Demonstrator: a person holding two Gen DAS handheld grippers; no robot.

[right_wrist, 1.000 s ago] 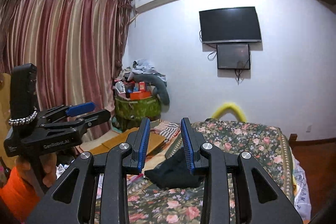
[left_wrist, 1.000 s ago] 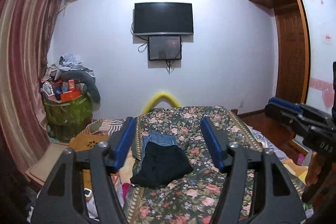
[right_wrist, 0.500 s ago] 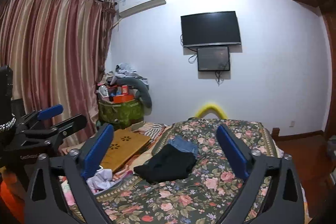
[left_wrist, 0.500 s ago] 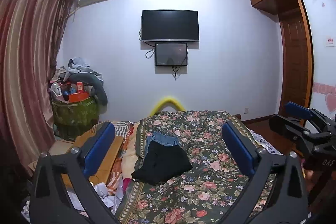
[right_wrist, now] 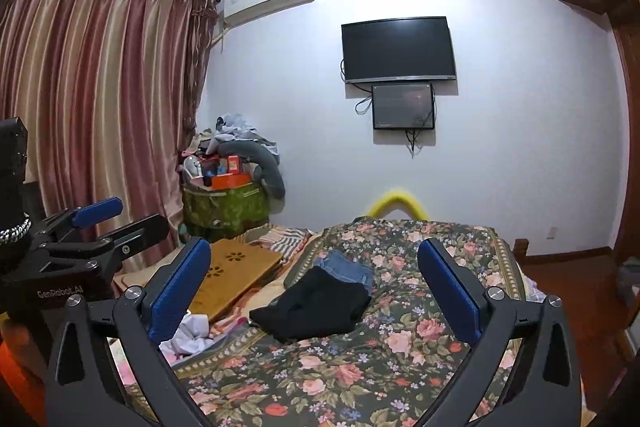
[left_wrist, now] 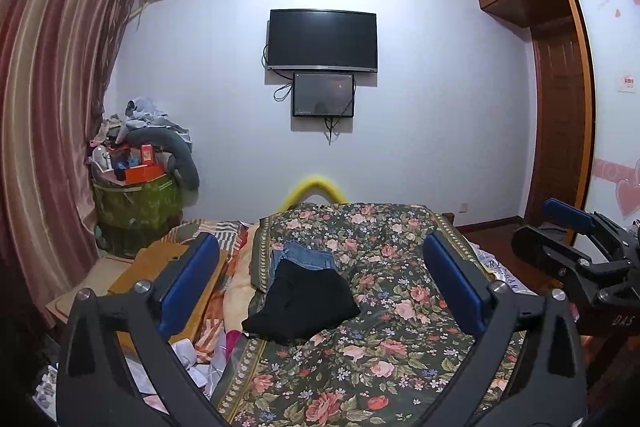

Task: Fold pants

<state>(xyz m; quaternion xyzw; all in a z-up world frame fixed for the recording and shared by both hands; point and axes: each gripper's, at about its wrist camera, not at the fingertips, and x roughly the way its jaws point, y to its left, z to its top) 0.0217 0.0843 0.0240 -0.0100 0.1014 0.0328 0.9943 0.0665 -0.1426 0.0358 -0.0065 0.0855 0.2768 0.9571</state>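
Lying folded on the floral bedspread point(left_wrist: 400, 339), the black pants point(left_wrist: 304, 303) partly overlapped blue jeans point(left_wrist: 304, 255) behind them. Both the left gripper point(left_wrist: 320, 287) and right gripper point(right_wrist: 316, 291) were held above the bed, well apart from the pants, their 2 fingers each spread wide, gripping nothing.

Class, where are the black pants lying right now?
In both views, the black pants lie on the floral bedspread, left of centre, overlapping folded jeans behind them.
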